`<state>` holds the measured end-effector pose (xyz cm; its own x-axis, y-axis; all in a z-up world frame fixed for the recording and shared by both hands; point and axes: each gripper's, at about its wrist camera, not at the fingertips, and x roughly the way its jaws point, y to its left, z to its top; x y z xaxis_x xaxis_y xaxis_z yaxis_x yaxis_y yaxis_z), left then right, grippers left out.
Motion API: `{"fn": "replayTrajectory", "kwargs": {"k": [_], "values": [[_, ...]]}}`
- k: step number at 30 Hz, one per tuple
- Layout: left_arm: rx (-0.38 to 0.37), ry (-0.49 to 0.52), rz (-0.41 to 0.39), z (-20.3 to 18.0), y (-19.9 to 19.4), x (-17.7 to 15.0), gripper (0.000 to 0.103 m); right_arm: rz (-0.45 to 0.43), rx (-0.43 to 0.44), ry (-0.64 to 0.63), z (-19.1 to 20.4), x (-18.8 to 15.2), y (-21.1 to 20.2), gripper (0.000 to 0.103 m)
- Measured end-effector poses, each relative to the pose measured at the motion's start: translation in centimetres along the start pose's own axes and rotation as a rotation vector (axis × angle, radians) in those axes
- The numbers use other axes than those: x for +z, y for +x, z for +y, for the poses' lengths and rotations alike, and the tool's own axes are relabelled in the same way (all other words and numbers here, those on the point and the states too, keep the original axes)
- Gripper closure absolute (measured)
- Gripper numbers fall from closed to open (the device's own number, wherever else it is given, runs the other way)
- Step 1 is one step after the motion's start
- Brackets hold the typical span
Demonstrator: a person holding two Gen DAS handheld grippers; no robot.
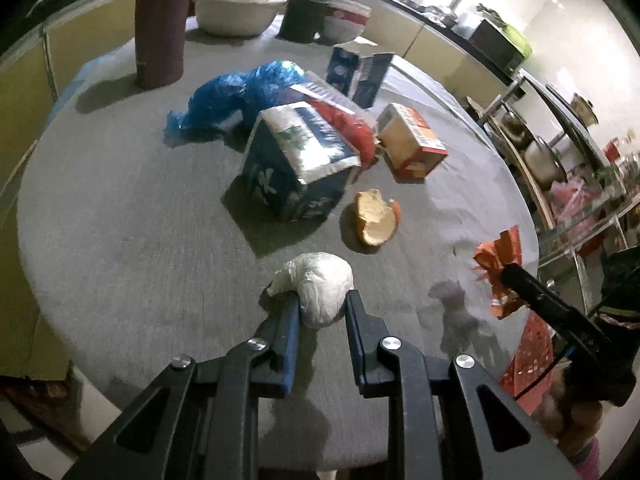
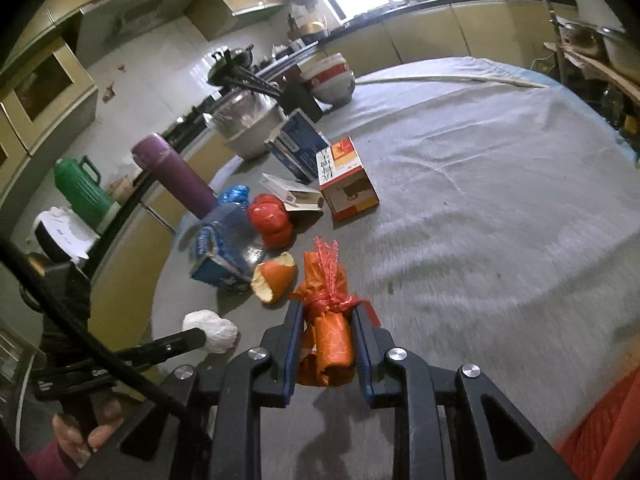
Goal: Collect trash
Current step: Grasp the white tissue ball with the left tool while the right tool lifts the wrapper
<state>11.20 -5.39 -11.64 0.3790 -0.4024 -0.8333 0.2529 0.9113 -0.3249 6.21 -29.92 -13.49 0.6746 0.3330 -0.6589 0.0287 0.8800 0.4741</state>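
On grey cloth table (image 1: 120,240), left fingers (image 1: 294,312) pinching crumpled white wad (image 1: 320,284), right fingers (image 2: 362,332) clamping crinkly orange wrapper (image 2: 326,312)

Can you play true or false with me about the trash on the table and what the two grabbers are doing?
1. The left gripper is squeezing a white crumpled wad. True.
2. The right gripper is empty. False: it is shut on an orange wrapper bundle.
3. The orange peel lies loose on the table. True.
4. The purple bottle is lying flat. False: it stands upright.
5. The blue plastic bag is held by a gripper. False: it lies untouched on the table.
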Motion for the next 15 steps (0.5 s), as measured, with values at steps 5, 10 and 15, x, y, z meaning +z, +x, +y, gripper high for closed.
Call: {"fn": "replayTrajectory", "kwargs": {"k": [5, 10, 15], "values": [[0.001, 0.084, -0.024, -2.5, -1.4, -0.5, 0.080, -0.056, 0.023, 0.041, -0.9, -1.2, -3.2, 0.077], [-0.054, 0.250, -0.031, -7.8, -2.3, -1.3, 0.080, -0.113, -0.002, 0.111, -3.5, -2.6, -6.9, 0.077], [-0.153, 0.445, 0.035, -14.9, -1.0, -2.8, 0.079, -0.181, -0.069, 0.228, -8.3, -4.6, -11.7, 0.077]]}}
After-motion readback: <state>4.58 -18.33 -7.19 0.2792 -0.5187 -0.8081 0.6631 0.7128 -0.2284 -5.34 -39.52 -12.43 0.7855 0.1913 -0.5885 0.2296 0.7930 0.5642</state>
